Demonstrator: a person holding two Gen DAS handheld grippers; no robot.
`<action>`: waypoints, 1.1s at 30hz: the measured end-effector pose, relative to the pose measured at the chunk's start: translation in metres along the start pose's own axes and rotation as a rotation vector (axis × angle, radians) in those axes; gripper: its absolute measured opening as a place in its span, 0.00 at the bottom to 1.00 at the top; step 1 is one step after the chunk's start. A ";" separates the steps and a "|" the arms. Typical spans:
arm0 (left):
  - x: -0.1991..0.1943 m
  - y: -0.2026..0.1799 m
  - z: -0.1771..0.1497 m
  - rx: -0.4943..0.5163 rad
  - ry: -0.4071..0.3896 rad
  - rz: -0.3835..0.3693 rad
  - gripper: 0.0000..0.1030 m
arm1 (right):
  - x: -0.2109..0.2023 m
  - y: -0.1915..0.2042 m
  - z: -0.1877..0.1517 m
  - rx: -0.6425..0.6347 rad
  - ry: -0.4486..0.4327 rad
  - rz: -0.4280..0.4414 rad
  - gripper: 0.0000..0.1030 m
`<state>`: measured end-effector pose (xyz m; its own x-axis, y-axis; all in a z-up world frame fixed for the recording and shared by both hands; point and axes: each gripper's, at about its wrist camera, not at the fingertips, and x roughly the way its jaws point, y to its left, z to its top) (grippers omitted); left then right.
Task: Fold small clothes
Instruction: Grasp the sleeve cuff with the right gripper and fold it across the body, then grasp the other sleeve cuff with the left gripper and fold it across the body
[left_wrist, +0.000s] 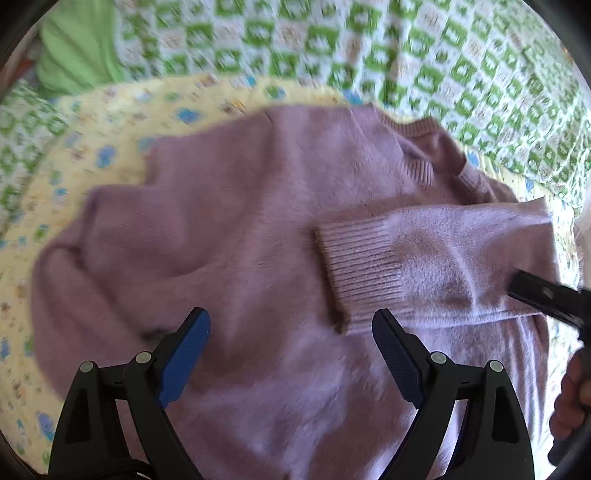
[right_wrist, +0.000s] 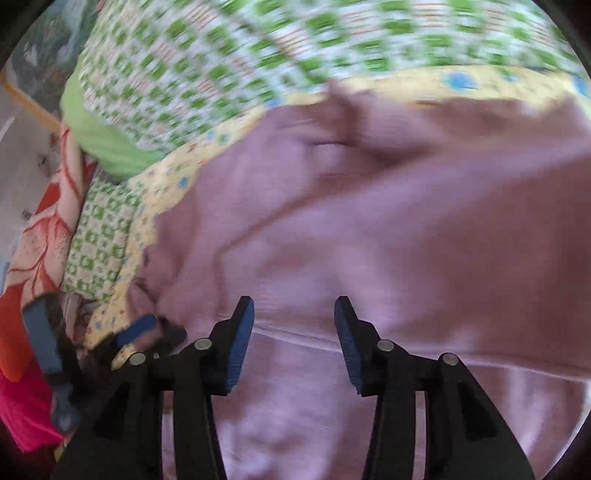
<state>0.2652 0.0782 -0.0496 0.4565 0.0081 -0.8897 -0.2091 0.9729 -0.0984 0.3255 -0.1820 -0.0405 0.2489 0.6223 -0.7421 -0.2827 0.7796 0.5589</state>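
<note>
A small fuzzy lilac sweater lies flat on a yellow printed cloth. Its right-hand sleeve is folded across the body, with the ribbed cuff near the middle and the collar at the far side. My left gripper hovers open over the sweater's lower body with nothing between its fingers. In the blurred right wrist view, my right gripper stands open above the sweater, and its pads grip no cloth. One black finger of the right gripper shows over the folded sleeve.
A green-and-white checked bedspread lies under the yellow cloth, with a plain green fabric at the far left. An orange floral blanket and pink cloth lie off the bed's left side. A hand shows at the right edge.
</note>
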 end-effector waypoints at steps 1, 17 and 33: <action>0.011 -0.003 0.005 -0.011 0.036 -0.022 0.87 | -0.010 -0.011 -0.002 0.021 -0.015 -0.014 0.45; -0.001 -0.030 0.048 0.082 -0.047 -0.158 0.05 | -0.090 -0.074 -0.038 0.143 -0.130 -0.109 0.45; 0.006 0.042 0.032 -0.023 -0.027 -0.072 0.05 | -0.080 -0.135 0.015 0.185 -0.197 -0.247 0.53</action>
<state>0.2866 0.1265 -0.0448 0.4940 -0.0551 -0.8677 -0.1945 0.9657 -0.1720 0.3574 -0.3363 -0.0511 0.4678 0.4015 -0.7874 -0.0241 0.8963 0.4428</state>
